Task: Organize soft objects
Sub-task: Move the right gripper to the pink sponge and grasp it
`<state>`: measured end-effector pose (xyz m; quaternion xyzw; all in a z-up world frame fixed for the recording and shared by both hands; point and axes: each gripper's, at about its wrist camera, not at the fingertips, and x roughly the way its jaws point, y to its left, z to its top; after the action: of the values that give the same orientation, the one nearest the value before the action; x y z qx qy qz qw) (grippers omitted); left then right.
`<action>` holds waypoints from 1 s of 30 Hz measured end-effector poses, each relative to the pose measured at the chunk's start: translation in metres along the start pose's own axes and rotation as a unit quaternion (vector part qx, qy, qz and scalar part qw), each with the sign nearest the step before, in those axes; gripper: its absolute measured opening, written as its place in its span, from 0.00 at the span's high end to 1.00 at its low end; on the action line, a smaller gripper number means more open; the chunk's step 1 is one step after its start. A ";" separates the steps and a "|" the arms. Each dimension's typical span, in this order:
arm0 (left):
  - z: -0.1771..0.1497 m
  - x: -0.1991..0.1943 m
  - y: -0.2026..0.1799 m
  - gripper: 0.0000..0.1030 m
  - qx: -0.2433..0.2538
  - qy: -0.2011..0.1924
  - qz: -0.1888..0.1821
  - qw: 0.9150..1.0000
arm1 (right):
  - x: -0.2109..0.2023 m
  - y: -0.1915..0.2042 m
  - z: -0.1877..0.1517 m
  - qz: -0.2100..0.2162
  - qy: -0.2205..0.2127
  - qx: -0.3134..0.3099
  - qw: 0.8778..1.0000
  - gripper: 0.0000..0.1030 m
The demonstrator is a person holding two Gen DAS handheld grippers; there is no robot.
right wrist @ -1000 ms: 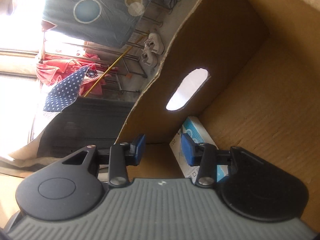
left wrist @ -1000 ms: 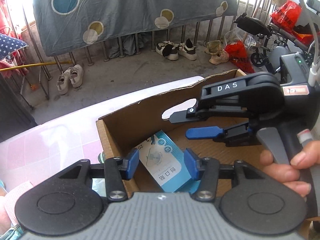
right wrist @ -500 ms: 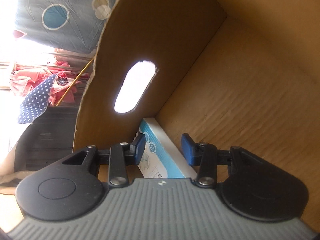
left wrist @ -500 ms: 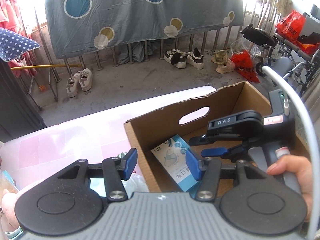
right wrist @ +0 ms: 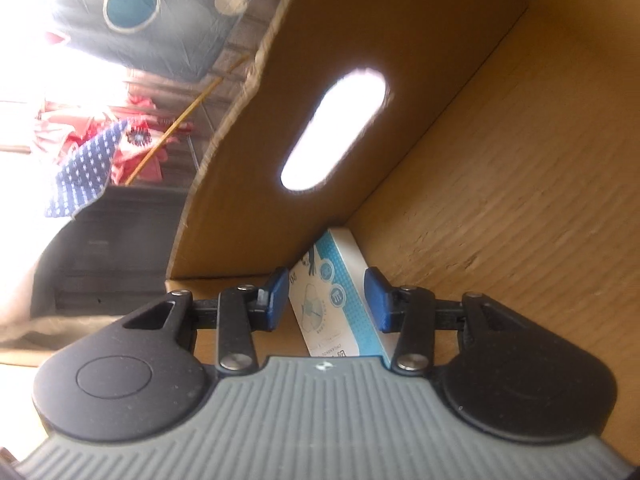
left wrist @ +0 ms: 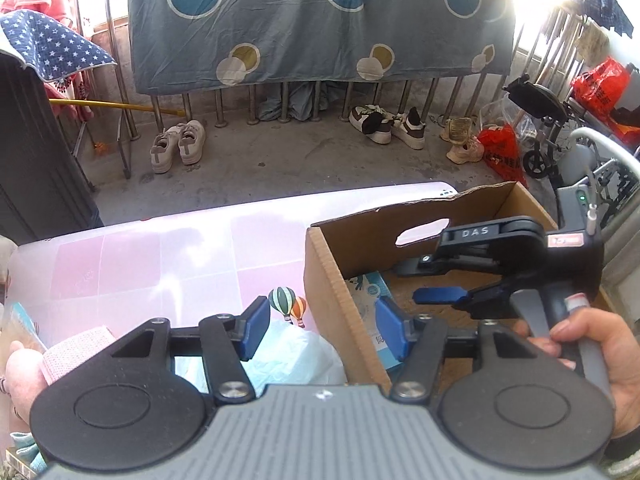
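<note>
Left wrist view, left to right. A pink knitted cloth [left wrist: 76,350] is being held at the near left edge, by what looks like a hand, partly hidden. A pale blue plastic bag [left wrist: 292,354] printed with hot-air balloons is lying on the pink-checked table [left wrist: 160,264], just beside the left wall of the cardboard box [left wrist: 320,276].

The left gripper [left wrist: 318,330] is being held over the box's left wall, one finger on the bag side, the other over the box. Its jaws have just been opening; they are standing apart and nothing is being gripped between them.

A blue-and-white packet [left wrist: 370,290] is lying inside the box, in the far left corner, below the handle cut-out.

The right gripper [left wrist: 420,280] is being held by a hand [left wrist: 592,344] inside the box, right of the packet.

Right wrist view: the right gripper [right wrist: 326,300] is being pointed at the packet [right wrist: 340,304]. Its jaws have just been opening a little; the packet is showing between the fingers, and the pads are not being pressed on it.
</note>
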<state>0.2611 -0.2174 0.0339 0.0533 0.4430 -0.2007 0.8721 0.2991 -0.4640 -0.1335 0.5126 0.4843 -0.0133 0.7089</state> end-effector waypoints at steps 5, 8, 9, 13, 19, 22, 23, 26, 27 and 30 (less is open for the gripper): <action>-0.015 -0.031 0.015 0.33 -0.019 -0.021 -0.017 0.999 | -0.051 0.017 -0.008 0.021 -0.039 -0.005 0.999 0.56; -0.027 -0.049 0.024 0.31 -0.026 -0.029 -0.019 0.999 | -0.079 0.034 -0.018 0.035 -0.055 -0.014 0.998 0.54; -0.031 -0.054 0.028 0.31 -0.028 -0.032 -0.018 0.999 | -0.087 0.042 -0.021 0.041 -0.058 -0.016 0.997 0.54; -0.044 -0.076 0.053 0.31 -0.039 -0.047 0.004 0.998 | -0.114 0.066 -0.028 0.071 -0.051 -0.030 0.996 0.54; -0.052 -0.096 0.114 0.31 -0.086 -0.051 0.083 0.991 | -0.084 0.135 -0.071 0.083 0.005 -0.074 0.994 0.54; -0.053 -0.095 0.153 0.32 -0.121 -0.041 0.111 0.986 | -0.043 0.169 -0.097 0.086 0.049 -0.092 0.991 0.54; -0.053 -0.093 0.167 0.32 -0.131 -0.037 0.121 0.983 | -0.028 0.179 -0.105 0.087 0.063 -0.095 0.990 0.54; -0.049 -0.078 0.202 0.32 -0.139 -0.021 0.156 0.978 | 0.021 0.202 -0.133 0.079 0.108 -0.103 0.986 0.54; -0.048 -0.072 0.212 0.33 -0.140 -0.014 0.164 0.976 | 0.039 0.207 -0.140 0.073 0.123 -0.103 0.984 0.54; -0.040 -0.050 0.237 0.34 -0.145 0.008 0.164 0.976 | 0.088 0.216 -0.157 0.053 0.161 -0.098 0.981 0.54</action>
<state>0.2988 0.0254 0.0295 -0.0002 0.4595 0.0120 0.8881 0.3514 -0.2031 -0.0416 0.4605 0.5634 0.1544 0.6684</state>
